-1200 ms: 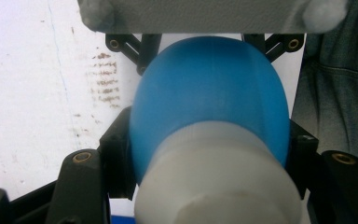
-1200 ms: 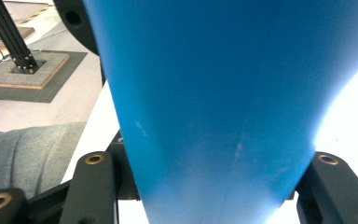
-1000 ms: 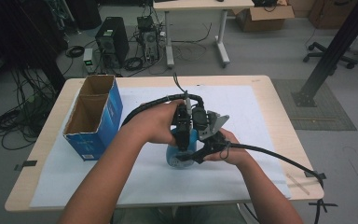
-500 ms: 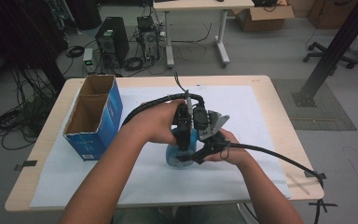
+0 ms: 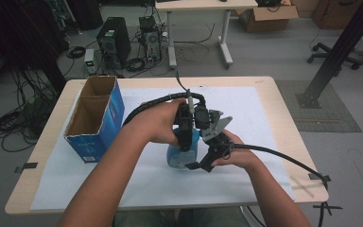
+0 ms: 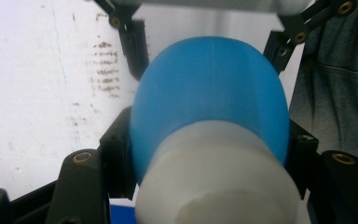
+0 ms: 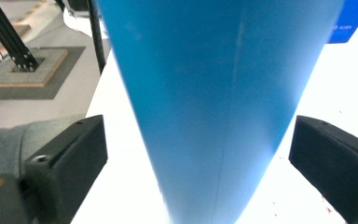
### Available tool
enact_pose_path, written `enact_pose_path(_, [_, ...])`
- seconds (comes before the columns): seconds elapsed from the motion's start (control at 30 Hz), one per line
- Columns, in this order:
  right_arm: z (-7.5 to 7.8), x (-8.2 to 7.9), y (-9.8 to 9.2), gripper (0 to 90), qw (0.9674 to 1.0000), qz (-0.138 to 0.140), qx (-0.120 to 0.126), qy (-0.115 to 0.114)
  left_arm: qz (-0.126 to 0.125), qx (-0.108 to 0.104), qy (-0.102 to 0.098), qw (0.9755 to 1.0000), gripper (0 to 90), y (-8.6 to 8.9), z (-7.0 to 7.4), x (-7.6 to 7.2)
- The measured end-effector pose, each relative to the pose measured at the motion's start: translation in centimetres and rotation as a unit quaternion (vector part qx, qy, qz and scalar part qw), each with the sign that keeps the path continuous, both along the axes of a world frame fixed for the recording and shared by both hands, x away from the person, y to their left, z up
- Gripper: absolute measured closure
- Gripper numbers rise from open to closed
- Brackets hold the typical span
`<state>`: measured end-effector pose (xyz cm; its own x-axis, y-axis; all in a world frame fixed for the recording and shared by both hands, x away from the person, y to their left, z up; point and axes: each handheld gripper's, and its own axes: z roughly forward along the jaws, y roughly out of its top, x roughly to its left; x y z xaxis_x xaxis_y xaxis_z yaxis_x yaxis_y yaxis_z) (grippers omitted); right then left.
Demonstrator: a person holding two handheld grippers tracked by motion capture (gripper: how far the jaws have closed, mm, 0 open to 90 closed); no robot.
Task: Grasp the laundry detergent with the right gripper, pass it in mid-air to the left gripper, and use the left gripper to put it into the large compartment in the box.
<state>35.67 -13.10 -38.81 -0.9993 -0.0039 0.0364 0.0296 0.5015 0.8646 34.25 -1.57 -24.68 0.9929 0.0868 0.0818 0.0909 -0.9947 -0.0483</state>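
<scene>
A blue bulb-shaped object (image 5: 178,155) with a white neck (image 6: 214,182) hangs just above the white sheet. My left gripper (image 5: 185,138) comes down from above and is shut on its blue body, with the pads pressing both sides (image 6: 209,154). My right gripper (image 5: 199,164) reaches in from the right around the bulb's lower part. Its jaws have just been opening. The blue body (image 7: 214,93) stands between them, with a white gap on each side, so neither pad touches it (image 7: 198,154). Its two fingers (image 6: 133,46) flank the bulb's far end in the left gripper view.
An open blue cardboard box (image 5: 94,118) with two compartments stands at the table's left. A white sheet (image 5: 264,123) covers most of the wooden table (image 5: 283,109). A black cable (image 5: 283,156) trails right from the right gripper. On the floor behind are computers and cables.
Both hands and the bulb keep their places in the high view. No shift of the grippers shows at this size.
</scene>
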Motion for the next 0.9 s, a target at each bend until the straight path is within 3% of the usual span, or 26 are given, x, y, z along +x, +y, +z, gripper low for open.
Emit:
enact_pose_path(0.1, [0.2,0.0,-0.4,1.5,0.9999,0.008,-0.006,0.003,0.016,-0.002,0.002,0.9999,38.2,0.1,0.1,0.2])
enact_pose_path(0.2, [0.4,0.1,-1.5,2.2,0.9996,0.025,0.007,-0.009,0.042,-0.003,0.010,0.9991,38.2,0.4,0.3,0.6])
enact_pose_path(0.3, [0.6,0.2,-2.6,1.1,0.9998,0.014,0.005,-0.013,0.073,-0.010,0.021,0.9971,38.2,0.7,0.6,1.2])
enact_pose_path(0.37, [0.9,0.3,-3.1,0.3,0.9999,-0.003,-0.009,-0.012,0.087,-0.013,0.024,0.9958,38.2,0.8,0.8,1.5])
enact_pose_path(0.5, [1.4,0.1,-3.8,0.9,0.9981,-0.027,-0.046,-0.033,0.121,-0.011,0.022,0.9924,38.2,1.0,1.3,2.1])
enact_pose_path(0.7, [1.8,-0.2,-4.7,1.3,0.9927,-0.056,-0.091,-0.056,0.185,-0.015,0.023,0.9823,38.2,1.7,2.2,3.0])
enact_pose_path(0.83, [1.9,-0.3,-5.5,1.6,0.9939,-0.042,-0.078,-0.066,0.222,-0.012,0.022,0.9748,38.2,2.2,2.7,3.6])
enact_pose_path(0.9, [2.0,-0.4,-5.9,1.5,0.9932,-0.049,-0.078,-0.071,0.242,-0.009,0.020,0.9701,38.2,2.6,3.0,3.9])
